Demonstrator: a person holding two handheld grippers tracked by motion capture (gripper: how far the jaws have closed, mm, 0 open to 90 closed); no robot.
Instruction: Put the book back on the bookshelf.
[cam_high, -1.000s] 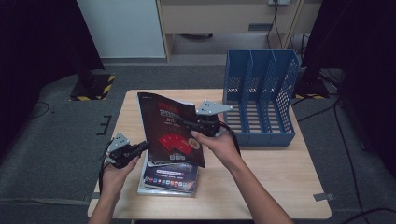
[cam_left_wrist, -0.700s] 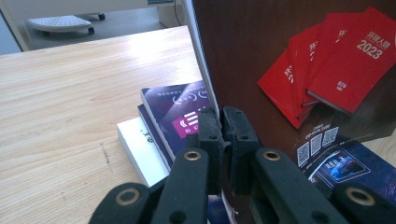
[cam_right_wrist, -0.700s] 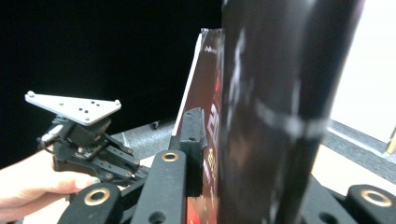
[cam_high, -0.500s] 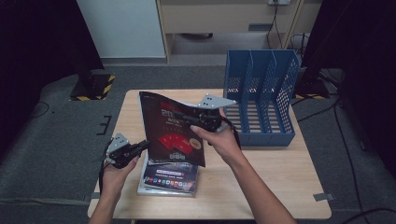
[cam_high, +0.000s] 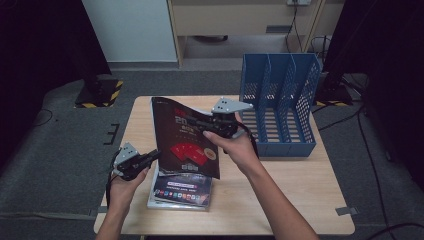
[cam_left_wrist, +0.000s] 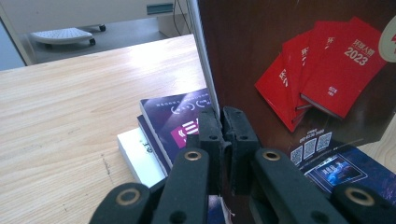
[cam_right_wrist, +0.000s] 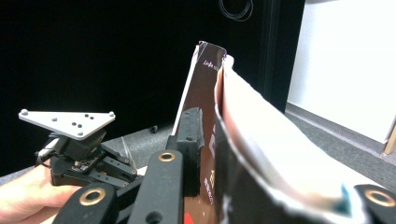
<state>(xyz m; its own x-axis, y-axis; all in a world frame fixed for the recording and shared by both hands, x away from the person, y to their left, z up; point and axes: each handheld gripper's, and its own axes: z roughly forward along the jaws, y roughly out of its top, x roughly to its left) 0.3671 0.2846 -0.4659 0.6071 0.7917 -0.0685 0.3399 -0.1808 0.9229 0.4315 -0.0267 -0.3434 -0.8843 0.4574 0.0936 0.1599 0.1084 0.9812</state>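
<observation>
I have the dark magazine (cam_high: 186, 137) lifted off the stack of books (cam_high: 181, 189), both the left gripper (cam_high: 150, 159) and right gripper (cam_high: 202, 121) clamped on it, the blue file rack (cam_high: 280, 102) not yet reached.

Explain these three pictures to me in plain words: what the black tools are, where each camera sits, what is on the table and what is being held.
A person holds a hand-worked two-jaw tool in each hand. The high view looks down on the wooden table; the other two cameras ride on the tools, looking along their black jaws.

The left gripper and the right gripper are both closed on one dark magazine, holding it up above the table: the left pinches its lower edge, the right grips its right side, higher up. In the left gripper view, red booklets show on its cover.

Under it lies a small stack of books. At the right stands a blue file rack.
</observation>
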